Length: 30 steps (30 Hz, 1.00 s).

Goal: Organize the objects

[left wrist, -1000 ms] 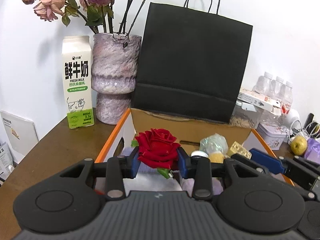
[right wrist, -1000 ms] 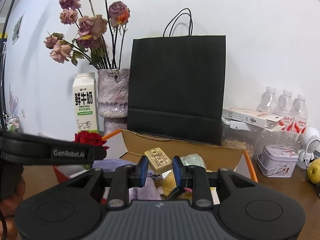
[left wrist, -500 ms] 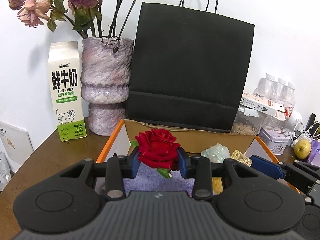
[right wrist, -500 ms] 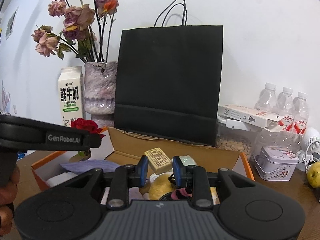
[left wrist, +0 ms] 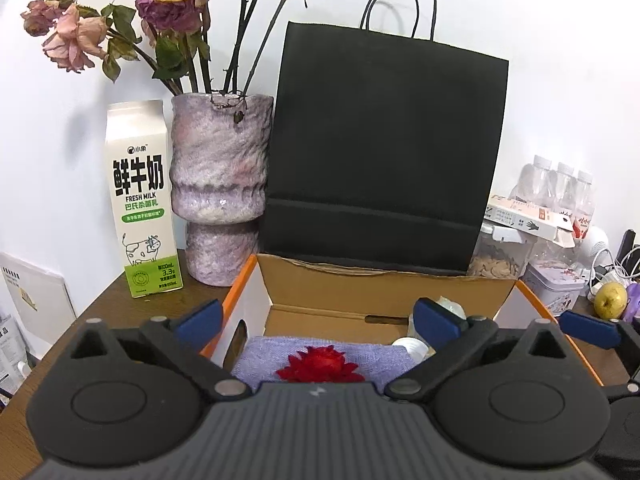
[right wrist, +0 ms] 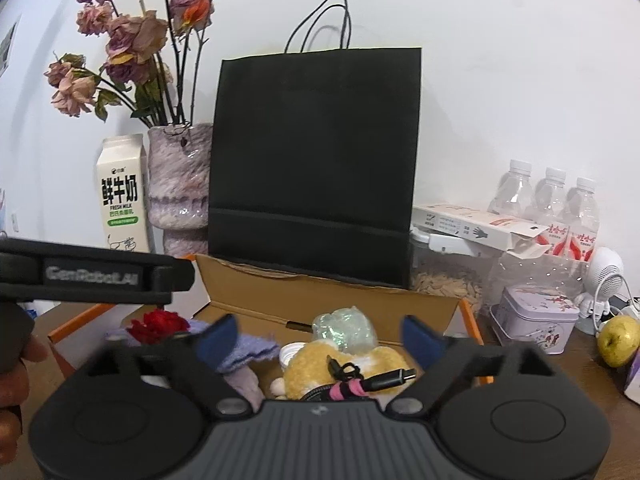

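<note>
Cardboard box [left wrist: 384, 292] with orange edges sits on the wooden table, and inside it the red rose [left wrist: 320, 364] lies loose on a purple cloth [left wrist: 272, 354]. The left gripper [left wrist: 316, 318] hangs above it with its blue-padded fingers spread wide, gripping nothing. The right gripper [right wrist: 316, 338] is likewise wide apart and empty, over a yellow plush toy [right wrist: 308, 368], a black cable [right wrist: 384, 378] bound with a pink tie, and a crinkled clear packet [right wrist: 346, 328] (all inside the box). Behind the box stands a black paper bag [left wrist: 384, 152], with a mottled purple vase [left wrist: 218, 188] of dried roses and a milk carton [left wrist: 140, 200] to its left. Right of the box: water bottles [right wrist: 552, 196], a small tin [right wrist: 534, 316] and a green apple [right wrist: 618, 340].
</note>
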### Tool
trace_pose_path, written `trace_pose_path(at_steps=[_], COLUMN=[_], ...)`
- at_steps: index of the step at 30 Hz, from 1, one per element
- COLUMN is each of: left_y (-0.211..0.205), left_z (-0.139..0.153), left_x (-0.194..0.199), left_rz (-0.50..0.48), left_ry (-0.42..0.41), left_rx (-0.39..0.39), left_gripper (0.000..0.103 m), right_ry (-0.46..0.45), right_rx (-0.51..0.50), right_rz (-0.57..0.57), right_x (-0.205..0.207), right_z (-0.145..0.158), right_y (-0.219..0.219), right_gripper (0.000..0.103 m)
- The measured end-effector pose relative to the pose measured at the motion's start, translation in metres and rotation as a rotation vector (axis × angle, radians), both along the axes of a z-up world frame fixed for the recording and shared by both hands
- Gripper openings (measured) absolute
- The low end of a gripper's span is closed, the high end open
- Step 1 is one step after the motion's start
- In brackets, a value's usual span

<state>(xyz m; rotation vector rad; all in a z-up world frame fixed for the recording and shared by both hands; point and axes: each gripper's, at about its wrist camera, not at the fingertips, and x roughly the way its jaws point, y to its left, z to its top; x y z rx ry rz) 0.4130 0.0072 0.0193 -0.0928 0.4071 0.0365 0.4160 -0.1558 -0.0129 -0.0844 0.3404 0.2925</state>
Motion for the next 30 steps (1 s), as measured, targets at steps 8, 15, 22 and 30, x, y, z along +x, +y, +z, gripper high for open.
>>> trace_pose_path(at_steps=[8,15,22,30], left_y=[0.003,0.007,0.013,0.016], left_z=[0.003,0.008,0.014,0.018], left_x=[-0.003,-0.017,-0.046,-0.087], left_rz=[-0.004,-0.022,-0.039,-0.031], left_ry=[0.005,-0.012,-0.012,0.017], left_rx=[-0.021,-0.030,-0.053,-0.035], left_gripper=[0.103,0.103,0.103,0.103], right_ry=[0.037,0.052,0.053,0.053], right_rx=[0.024,0.038,0.031,0.033], right_rz=[-0.015,-0.023,-0.025,-0.030], right_x=[0.003,-0.004,-0.026,-0.065], right_z=[-0.001,0.003,0.010,0.018], right_y=[-0.005,-0.007,-0.011,-0.022], right_gripper=[0.103,0.103,0.103,0.103])
